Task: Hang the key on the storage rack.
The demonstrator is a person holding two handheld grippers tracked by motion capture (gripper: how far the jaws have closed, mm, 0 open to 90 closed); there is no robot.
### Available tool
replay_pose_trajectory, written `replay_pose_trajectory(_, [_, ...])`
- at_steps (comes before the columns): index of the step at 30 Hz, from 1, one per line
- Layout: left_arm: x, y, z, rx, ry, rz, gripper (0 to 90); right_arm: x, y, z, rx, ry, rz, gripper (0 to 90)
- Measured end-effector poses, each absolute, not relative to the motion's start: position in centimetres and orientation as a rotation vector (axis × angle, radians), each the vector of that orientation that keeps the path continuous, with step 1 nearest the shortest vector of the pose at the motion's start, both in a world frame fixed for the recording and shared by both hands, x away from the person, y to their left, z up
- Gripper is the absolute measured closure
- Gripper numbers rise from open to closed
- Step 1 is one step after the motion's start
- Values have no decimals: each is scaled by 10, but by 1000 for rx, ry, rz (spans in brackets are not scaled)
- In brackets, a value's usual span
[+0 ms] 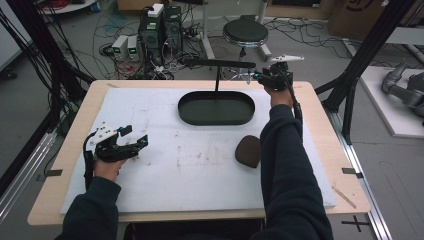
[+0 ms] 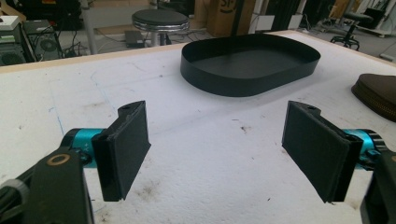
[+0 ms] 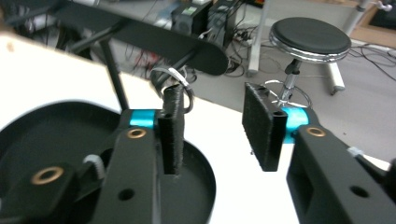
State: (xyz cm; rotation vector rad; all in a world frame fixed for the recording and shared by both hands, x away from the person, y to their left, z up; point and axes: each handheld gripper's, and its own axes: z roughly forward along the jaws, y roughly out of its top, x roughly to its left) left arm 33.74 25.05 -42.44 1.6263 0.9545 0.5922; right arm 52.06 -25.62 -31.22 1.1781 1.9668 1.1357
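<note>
Black oval tray (image 1: 216,108) sits far-centre on the table (image 1: 150,175), inside bare. A post rises behind it carrying a dark crossbar (image 1: 218,63); silver rings (image 3: 173,77) hang under the bar's right end. Right tongs (image 1: 260,76), jaws spread, sit at those rings, one jaw just beside them. Left tongs (image 1: 136,137), spread, rest near left on the table. Brown pouch (image 1: 248,150) lies right of centre.
</note>
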Motion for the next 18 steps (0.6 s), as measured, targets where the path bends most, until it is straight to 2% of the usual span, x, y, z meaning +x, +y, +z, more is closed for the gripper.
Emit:
replay_pose_trajectory(2, [337, 251, -424, 1626, 955, 593, 230, 512, -256, -310, 1101, 1992, 1089, 541])
replay_pose_trajectory(6, [337, 250, -424, 1625, 955, 597, 232, 507, -256, -309, 1054, 2012, 1069, 615])
replay_pose_trajectory(12, [336, 250, -424, 1626, 954, 598, 234, 514, -261, -318, 1168, 1974, 1143, 607])
replay_pose_trajectory(13, [336, 250, -425, 1624, 958, 596, 234, 511, -261, -319, 1145, 1975, 1139, 597])
replay_pose_trajectory(14, [337, 250, -425, 1624, 957, 593, 234, 507, -263, -317, 1149, 1993, 1122, 539])
replay_pose_trajectory(18, [336, 250, -424, 1627, 951, 595, 234, 496, -271, -309, 1145, 1990, 1136, 483])
